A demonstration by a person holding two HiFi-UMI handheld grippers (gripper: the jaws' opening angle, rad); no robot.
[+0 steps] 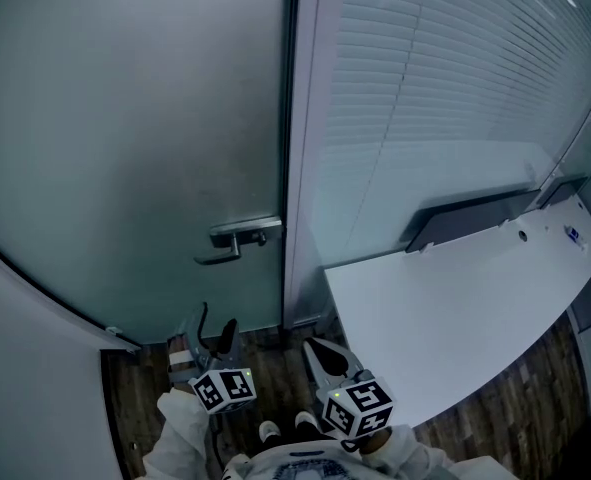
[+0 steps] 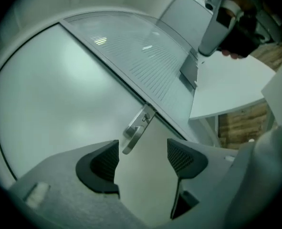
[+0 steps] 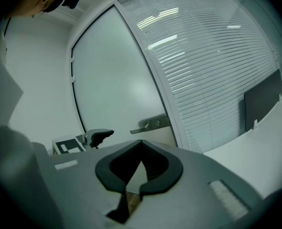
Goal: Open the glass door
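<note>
The frosted glass door [image 1: 125, 138] stands closed, and its metal lever handle [image 1: 237, 238] sits level near the door's right edge. My left gripper [image 1: 215, 328] is below the handle and apart from it, open, with nothing between its jaws. In the left gripper view the handle [image 2: 137, 130] shows just beyond the open left gripper [image 2: 143, 159], untouched. My right gripper [image 1: 325, 353] is shut and empty, lower and to the right, near the door frame. The right gripper view shows the shut right gripper [image 3: 141, 144], the handle [image 3: 150, 124] beyond it and the left gripper [image 3: 98, 136] at left.
A window with closed slatted blinds [image 1: 435, 88] fills the wall right of the door frame [image 1: 297, 168]. A white desk [image 1: 475, 308] with a dark panel [image 1: 475, 218] along its back juts in at right. A white wall [image 1: 25, 368] closes the left; the floor [image 1: 145, 388] is dark wood.
</note>
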